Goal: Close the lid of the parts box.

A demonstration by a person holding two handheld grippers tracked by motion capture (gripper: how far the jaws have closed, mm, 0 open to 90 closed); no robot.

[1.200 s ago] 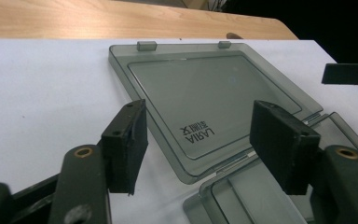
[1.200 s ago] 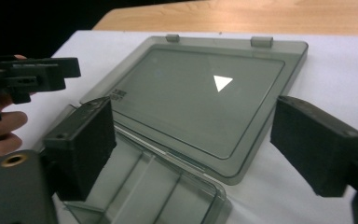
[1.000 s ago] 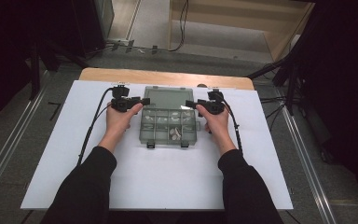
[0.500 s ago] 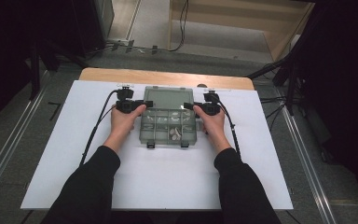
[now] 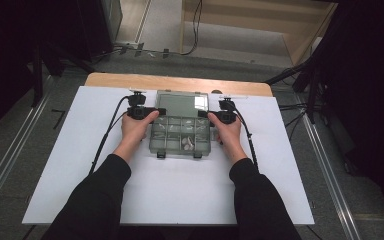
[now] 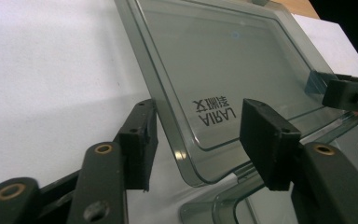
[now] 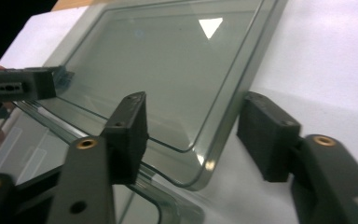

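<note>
Straddling the lid point(image 6: 223, 70) of a box point(image 5: 180, 137) near the table's point(image 5: 55, 165) far edge, both grippers have been closing. Left gripper point(image 6: 193, 140) and right gripper point(image 7: 191, 135) stand spread, pads clear of its corners.

Compartment box point(image 5: 181, 135) sits mid-table on white sheet point(image 5: 80, 165); open lid point(image 5: 181, 104) behind it. Left gripper point(image 5: 152, 111) at lid's left corner, right gripper point(image 5: 205, 114) at its right.

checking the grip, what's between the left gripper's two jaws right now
In the left gripper view, the left gripper has the corner of the box's clear lid between its jaws, which have just been closing; gaps remain.
</note>
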